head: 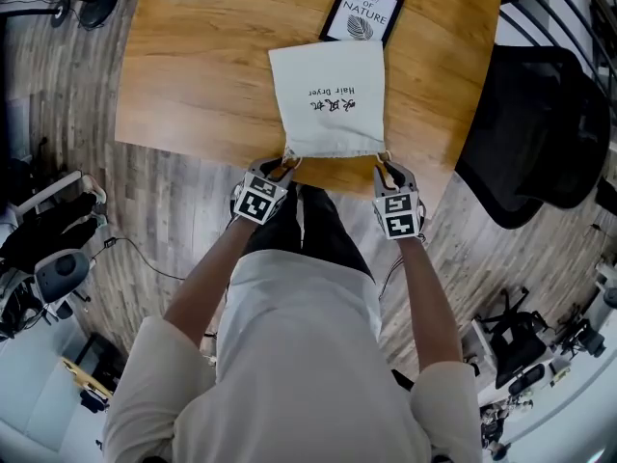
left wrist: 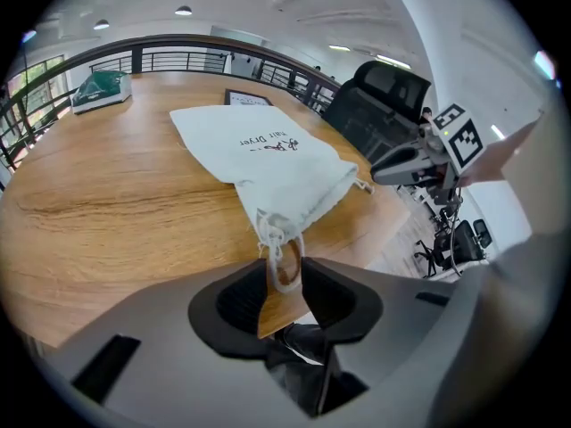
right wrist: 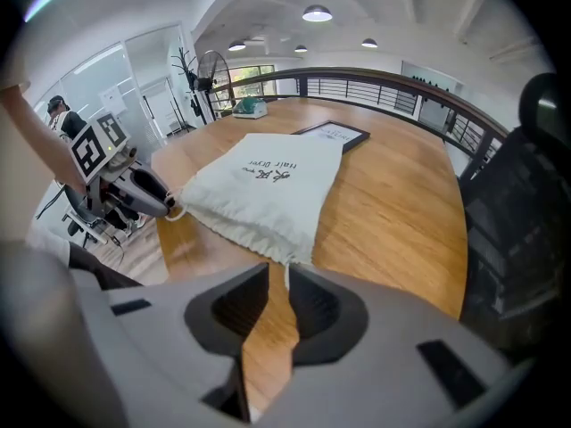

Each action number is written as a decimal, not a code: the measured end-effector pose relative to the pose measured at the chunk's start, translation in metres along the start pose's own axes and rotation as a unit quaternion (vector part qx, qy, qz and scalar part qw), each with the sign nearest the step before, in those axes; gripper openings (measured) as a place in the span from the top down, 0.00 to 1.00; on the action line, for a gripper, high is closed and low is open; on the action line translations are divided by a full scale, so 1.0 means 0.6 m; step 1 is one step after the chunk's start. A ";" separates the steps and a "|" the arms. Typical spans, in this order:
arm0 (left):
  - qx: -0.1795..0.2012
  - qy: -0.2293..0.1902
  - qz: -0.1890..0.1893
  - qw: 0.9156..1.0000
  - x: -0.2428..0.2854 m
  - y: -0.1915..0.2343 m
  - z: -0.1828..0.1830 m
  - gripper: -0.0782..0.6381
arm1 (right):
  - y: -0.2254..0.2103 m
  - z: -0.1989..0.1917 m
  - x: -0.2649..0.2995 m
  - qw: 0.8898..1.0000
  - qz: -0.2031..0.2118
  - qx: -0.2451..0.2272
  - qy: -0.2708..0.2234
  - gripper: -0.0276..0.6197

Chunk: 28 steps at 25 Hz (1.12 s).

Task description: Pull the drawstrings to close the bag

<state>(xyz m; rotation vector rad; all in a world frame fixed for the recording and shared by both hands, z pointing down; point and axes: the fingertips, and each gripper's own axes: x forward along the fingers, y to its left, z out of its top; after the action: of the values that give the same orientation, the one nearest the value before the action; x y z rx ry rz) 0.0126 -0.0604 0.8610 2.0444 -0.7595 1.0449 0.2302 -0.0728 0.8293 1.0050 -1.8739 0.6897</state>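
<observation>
Bag lies flat on the table with its gathered mouth at the near edge, so both cords are in easy reach. Left gripper sits slack around the drawstring loop. Right gripper gapes too, its cord unpinched. Looks cinched already.

Bright, even light from ceiling lamps; sharp focus, fisheye-warped edges.
</observation>
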 end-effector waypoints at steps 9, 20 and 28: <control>-0.010 -0.001 0.008 1.000 0.007 0.007 -0.002 0.75 | -0.009 -0.006 0.045 0.999 -0.004 -0.020 0.031 0.87; 0.002 0.008 0.103 0.995 0.016 0.030 -0.008 0.89 | -0.007 -0.017 0.071 0.998 -0.037 -0.018 0.052 0.90; 0.007 -0.010 0.140 0.990 -0.016 0.057 -0.001 0.89 | 0.003 -0.020 0.059 0.997 0.012 -0.043 0.067 0.94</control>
<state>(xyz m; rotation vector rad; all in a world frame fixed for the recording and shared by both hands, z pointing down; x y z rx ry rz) -0.0182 -0.0782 0.8639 2.0009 -1.0757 1.1863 0.2236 -0.0755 0.8664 0.8617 -1.7853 0.6693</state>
